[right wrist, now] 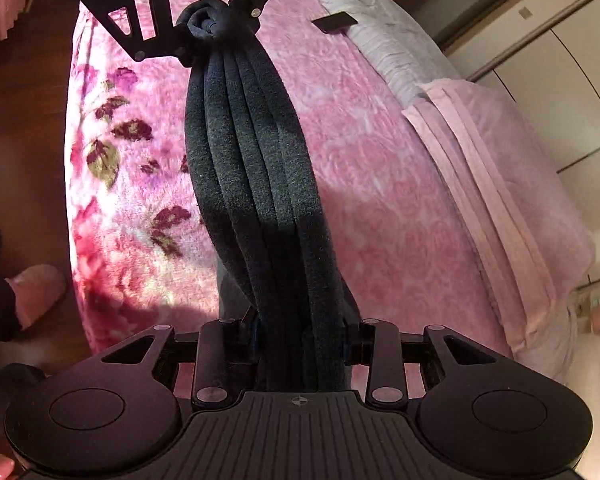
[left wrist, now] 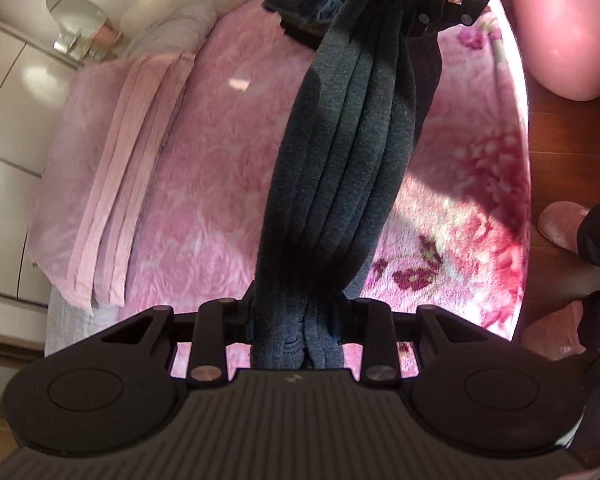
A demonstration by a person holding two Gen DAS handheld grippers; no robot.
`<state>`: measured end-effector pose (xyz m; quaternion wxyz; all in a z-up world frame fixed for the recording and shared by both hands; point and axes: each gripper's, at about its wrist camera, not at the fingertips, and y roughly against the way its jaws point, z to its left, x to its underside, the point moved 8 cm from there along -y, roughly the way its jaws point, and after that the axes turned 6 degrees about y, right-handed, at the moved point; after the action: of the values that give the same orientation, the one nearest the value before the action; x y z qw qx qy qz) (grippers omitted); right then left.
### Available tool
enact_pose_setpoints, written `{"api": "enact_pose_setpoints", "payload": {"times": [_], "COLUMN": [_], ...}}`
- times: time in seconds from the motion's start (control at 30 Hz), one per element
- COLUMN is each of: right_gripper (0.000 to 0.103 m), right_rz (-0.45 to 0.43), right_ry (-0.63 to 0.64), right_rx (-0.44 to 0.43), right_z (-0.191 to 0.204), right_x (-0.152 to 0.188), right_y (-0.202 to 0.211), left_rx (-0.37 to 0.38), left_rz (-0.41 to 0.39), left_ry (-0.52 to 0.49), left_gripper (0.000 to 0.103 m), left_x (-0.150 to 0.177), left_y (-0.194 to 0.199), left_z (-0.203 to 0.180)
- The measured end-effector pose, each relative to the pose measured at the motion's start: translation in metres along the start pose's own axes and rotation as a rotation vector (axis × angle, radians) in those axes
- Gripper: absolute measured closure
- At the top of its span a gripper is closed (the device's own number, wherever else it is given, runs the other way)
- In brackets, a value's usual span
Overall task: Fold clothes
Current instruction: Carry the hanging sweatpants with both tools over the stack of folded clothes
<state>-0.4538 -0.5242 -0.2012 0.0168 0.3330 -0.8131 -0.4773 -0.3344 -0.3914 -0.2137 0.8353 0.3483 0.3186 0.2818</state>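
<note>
Bed [left wrist: 220, 160], landmark: covered by a pink plush blanket [right wrist: 380, 200] with dark red flowers along one edge.
Folded pale pink sheet [left wrist: 112, 184]: on the bed, at the blanket's far side.
White quilt [right wrist: 380, 12]: on the bed, beside the sheet.
White wardrobe doors [right wrist: 560, 92]: beyond the bed.
Wooden floor [left wrist: 560, 140]: beside the bed.
Pink slippers [left wrist: 560, 224]: on the floor by the flowered edge.

Counts, placed rel. to the pink floral blanket [left wrist: 220, 160]: 1 dark grey garment [left wrist: 340, 160], bunched into approx. 4 folds, held above it. 2 grippers, left gripper [left wrist: 296, 320] & right gripper [right wrist: 300, 332], 1 at each end. 1 folded pink sheet [left wrist: 112, 184] on its far side. 2 pink slippers [left wrist: 560, 228] on floor beside it.
</note>
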Motion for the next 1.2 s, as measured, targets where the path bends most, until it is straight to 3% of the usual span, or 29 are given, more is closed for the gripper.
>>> {"api": "enact_pose_setpoints", "payload": {"times": [0.37,0.57,0.8,1.2], "right_gripper": [0.069,0.069,0.069,0.069], "right_rz": [0.18,0.279,0.333,0.344], "right_ry": [-0.218,-0.346,-0.428,-0.417], "right_rx": [0.108,0.184,0.324,0.507], "right_z": [-0.003,-0.005,-0.06,-0.244], "right_x": [0.028,0.066,0.137,0.327], "right_y": [0.064,0.096,0.135,0.143], "left_rx": [0.061,0.093,0.037,-0.083], "left_rz": [-0.211,-0.343,-0.461,-0.546], "left_ry": [-0.149,-0.292,-0.38,-0.441], "left_gripper": [0.074,0.074,0.074,0.074], "left_x": [-0.062,-0.121,-0.234,-0.481], "left_y": [0.014,0.01,-0.006,-0.098], "left_z": [0.002,-0.009,0.005,0.053]}}
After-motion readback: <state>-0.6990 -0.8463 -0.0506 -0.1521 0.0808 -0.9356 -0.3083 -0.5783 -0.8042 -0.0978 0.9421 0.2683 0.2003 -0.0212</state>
